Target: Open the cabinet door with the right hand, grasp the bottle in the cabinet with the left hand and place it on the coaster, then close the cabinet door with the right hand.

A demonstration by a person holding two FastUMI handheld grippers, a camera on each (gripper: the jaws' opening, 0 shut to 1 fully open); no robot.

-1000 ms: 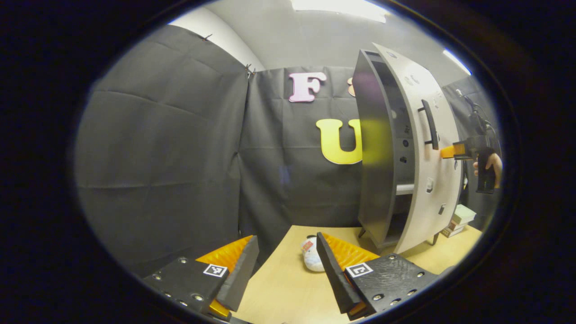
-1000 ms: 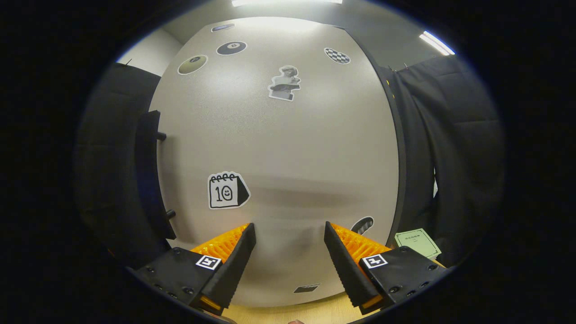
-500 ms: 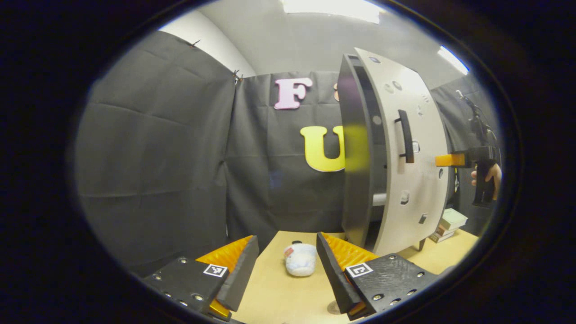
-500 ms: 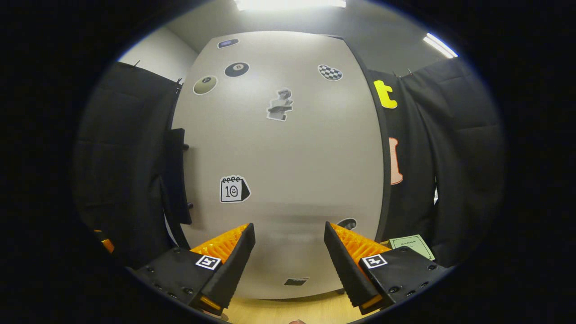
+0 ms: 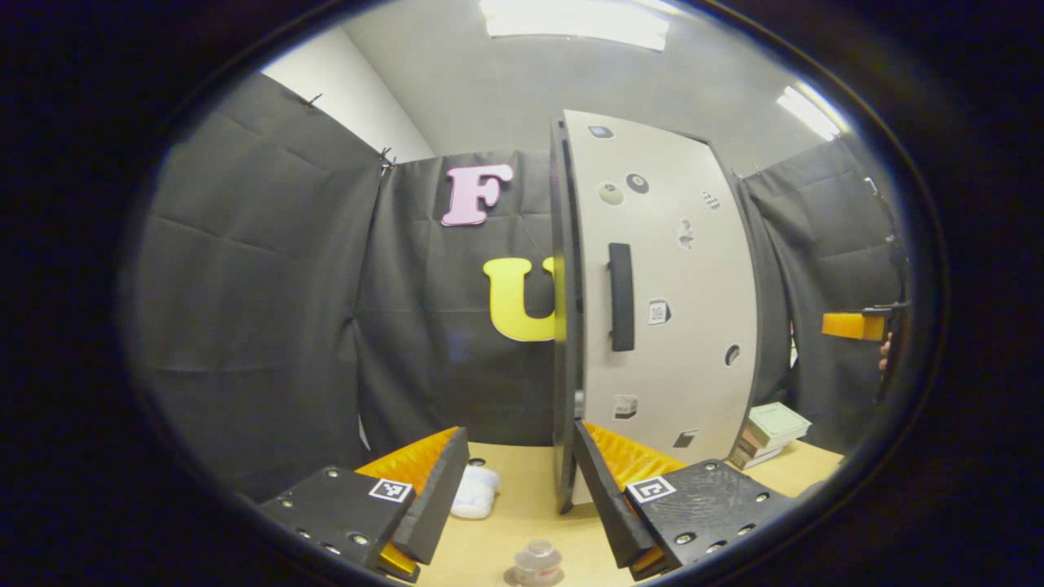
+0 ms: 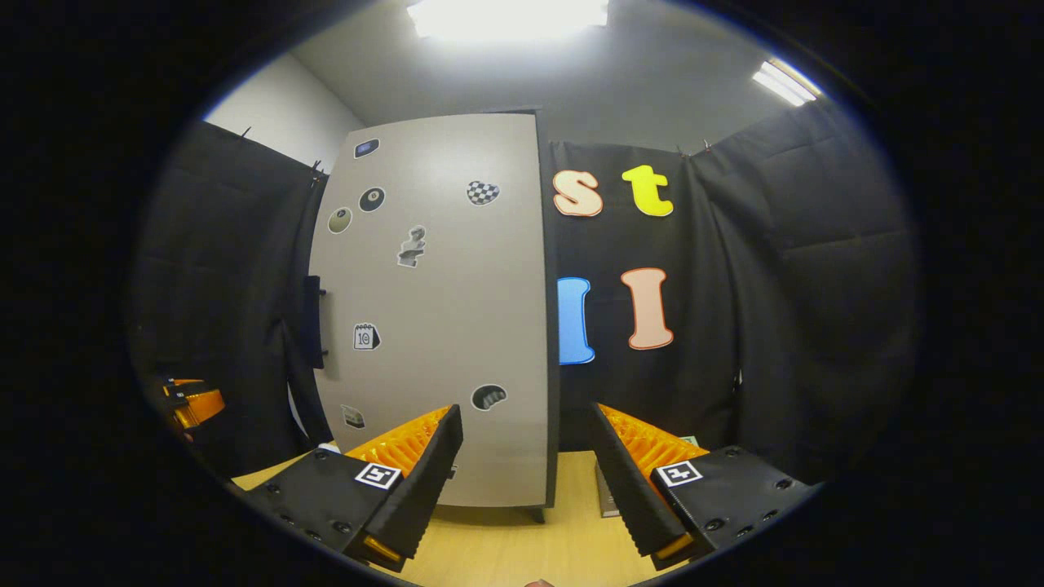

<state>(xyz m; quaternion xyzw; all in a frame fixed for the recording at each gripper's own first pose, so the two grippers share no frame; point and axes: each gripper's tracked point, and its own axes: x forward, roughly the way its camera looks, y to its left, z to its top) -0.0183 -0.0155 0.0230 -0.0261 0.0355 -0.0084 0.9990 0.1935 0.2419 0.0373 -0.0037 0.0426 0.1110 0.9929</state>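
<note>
Door sits shut on the cabinet; bottle stands on the coaster at the bench's near edge; both claws spread, empty.

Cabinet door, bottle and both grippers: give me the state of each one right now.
Light grey cabinet door: shut, flush with the cabinet.
Small clear bottle: upright on the wooden table.
Left gripper: jaws open, empty.
Right gripper: jaws open, empty, clear of the door.
</note>
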